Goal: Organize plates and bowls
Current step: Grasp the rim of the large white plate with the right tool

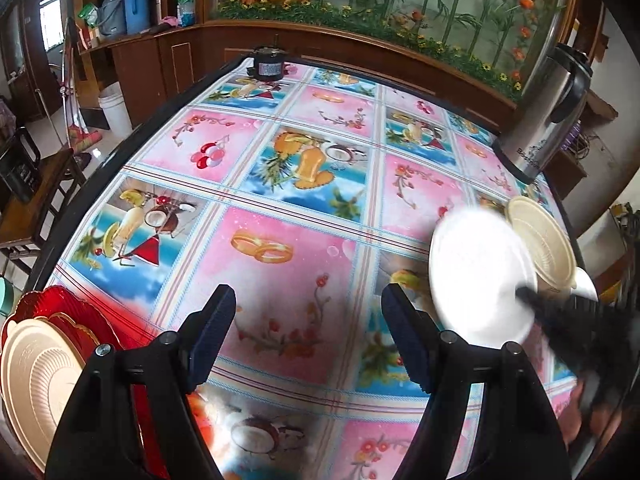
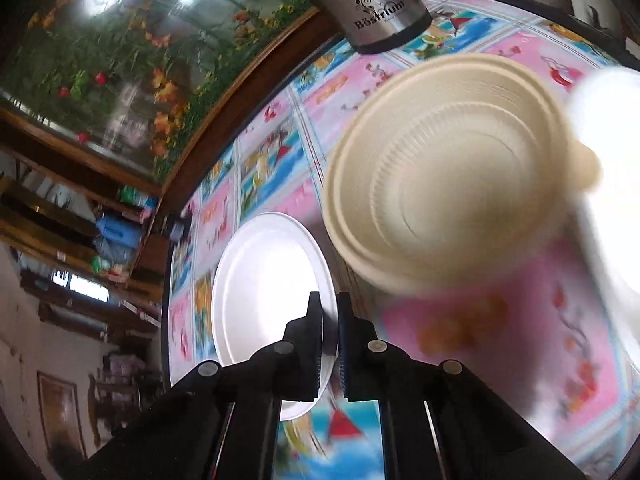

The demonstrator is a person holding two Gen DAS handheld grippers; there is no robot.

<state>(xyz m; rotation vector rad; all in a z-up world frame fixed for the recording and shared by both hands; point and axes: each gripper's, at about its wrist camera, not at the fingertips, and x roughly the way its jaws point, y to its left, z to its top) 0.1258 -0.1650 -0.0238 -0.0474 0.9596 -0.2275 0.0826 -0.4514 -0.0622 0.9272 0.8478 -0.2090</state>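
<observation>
A: Nearest the lens, the right tongs (image 2: 329,334) are pinched on the rim of the white plate (image 2: 272,280), which they hold tilted on edge above the bench (image 2: 560,340).

B: And the left tongs (image 1: 308,332)?

A: Spread wide with nothing between them, hanging over the patterned cloth of the bench.

B: What lies beyond the gripped plate?

A: A cream bowl (image 2: 440,168), or perhaps a nest of several; blur hides which. It sits just beside the plate, with something else white (image 2: 608,120) at its far side, too smeared to name. A steel kettle (image 2: 380,8) stands further back.

B: Anything on the left tongs' side?

A: At the bench's near left edge, a cream plate (image 1: 36,376) rests on a red scalloped plate (image 1: 64,304), well apart from the bowl.

B: So how far along?

A: Partly, I'd judge. One pile looks started on the left; the white plate is in the air, and the bowl group is not yet gathered.
</observation>
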